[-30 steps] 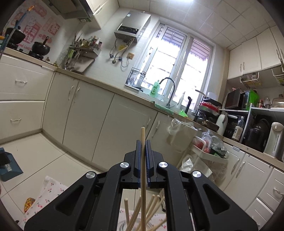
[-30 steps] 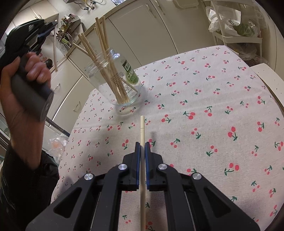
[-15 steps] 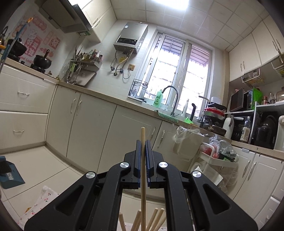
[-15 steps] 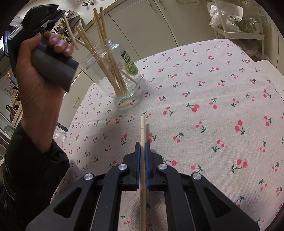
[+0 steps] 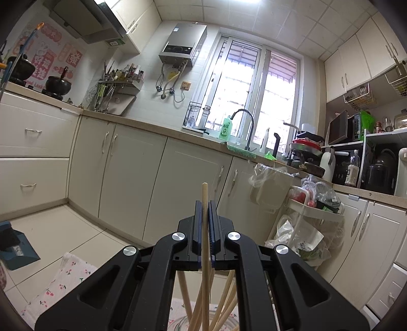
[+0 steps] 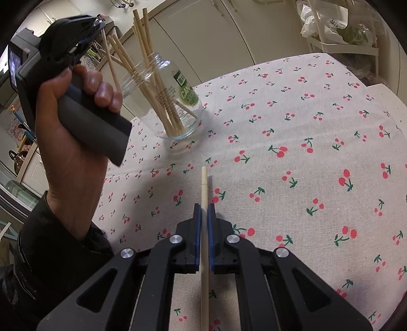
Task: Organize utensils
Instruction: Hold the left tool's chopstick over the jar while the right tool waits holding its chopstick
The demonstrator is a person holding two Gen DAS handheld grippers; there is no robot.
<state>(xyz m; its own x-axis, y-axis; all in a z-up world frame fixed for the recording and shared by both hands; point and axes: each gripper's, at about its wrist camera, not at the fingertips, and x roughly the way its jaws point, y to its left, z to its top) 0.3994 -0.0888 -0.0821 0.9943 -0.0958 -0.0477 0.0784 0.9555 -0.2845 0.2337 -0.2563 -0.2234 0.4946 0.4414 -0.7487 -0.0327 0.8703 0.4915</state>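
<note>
1. The clear glass jar with a green label stood in the upper centre-left of the right wrist view, on the cherry-print tablecloth. A bundle of pale wooden chopsticks leaned inside it, their tips fanning above the rim.
2. The left gripper, black with blue pads, sat at the upper left of that view, just above and beside the jar's mouth. It was clenched on a single wooden chopstick that slanted down past the jar's rim; whether its lower end was inside the jar cannot be told.
3. The person's left hand and the grey handle covered the jar's left side in that view.
4. The left wrist view looked out level over cream kitchen cabinets, a window and a sink tap; the held stick stood upright between the shut pads, with the jar's sticks below at the bottom edge.
5. Only the right wrist view showed the jar whole.
6. The right gripper, at the bottom centre, was clamped on another light wooden chopstick that pointed up-frame above open cloth, well apart from the jar.
</note>
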